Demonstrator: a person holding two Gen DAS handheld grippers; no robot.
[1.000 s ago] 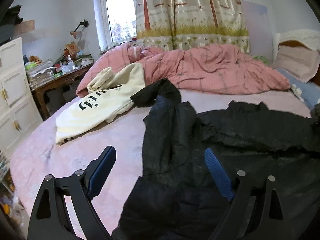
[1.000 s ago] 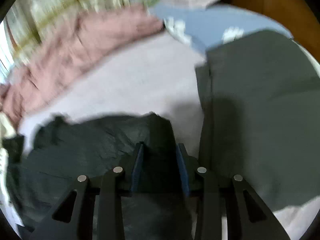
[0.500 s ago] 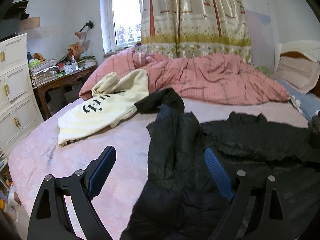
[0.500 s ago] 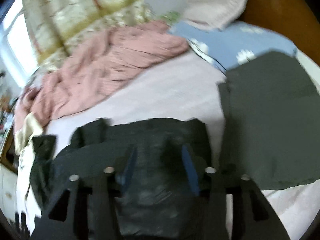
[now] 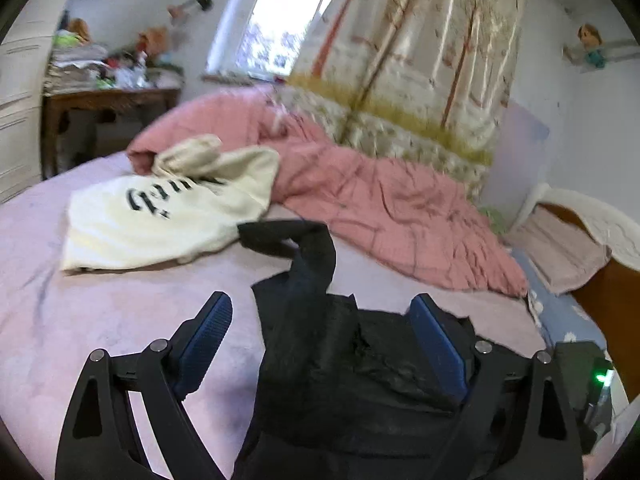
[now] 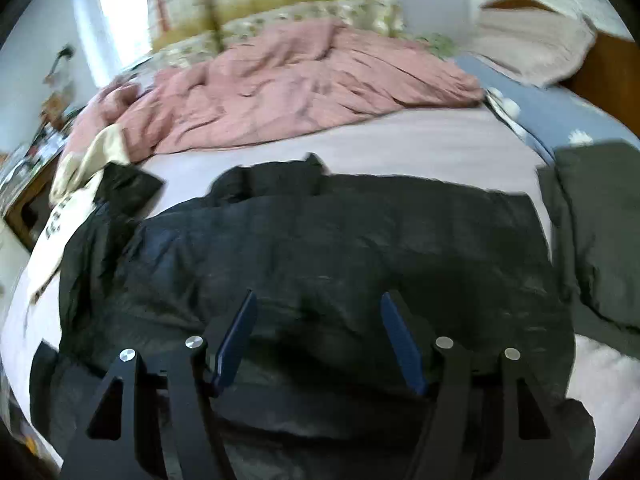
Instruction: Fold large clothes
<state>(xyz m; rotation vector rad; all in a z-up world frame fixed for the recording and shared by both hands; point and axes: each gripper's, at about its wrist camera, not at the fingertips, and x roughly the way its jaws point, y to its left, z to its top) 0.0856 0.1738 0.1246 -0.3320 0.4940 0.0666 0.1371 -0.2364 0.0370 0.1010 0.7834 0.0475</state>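
A black padded jacket point(image 6: 320, 248) is lying spread across the pale pink sheet of a bed point(image 5: 80, 312), its body partly folded and one sleeve trailing toward a cream sweatshirt with dark lettering point(image 5: 160, 216) that is resting just beside it. The left gripper point(image 5: 332, 344) is hovering over the jacket's near edge with its blue-padded fingers point(image 5: 208, 332) standing wide apart and gripping nothing; one finger is showing over bare sheet, the other over black fabric. The right gripper point(image 6: 316, 332) is hanging above the middle of the jacket, its jaws having just been opening, its fingers point(image 6: 400, 344) now parted with no cloth pressed between them, only the jacket lying beneath. A crumpled pink checked quilt point(image 6: 280, 92) is bunching along the far side of the bed below a curtain printed with trees point(image 5: 412, 60), and daylight is coming through the window point(image 5: 288, 12) beside it. A dark grey garment point(image 6: 600, 240) is lying at the right of the jacket, close against its edge, next to a blue pillow with white flowers point(image 6: 560, 120) near the wooden headboard point(image 6: 612, 68). A cluttered wooden table point(image 5: 108, 96) is standing against the wall at the far left, beside a white cabinet point(image 5: 20, 92). Both views are slightly blurred.
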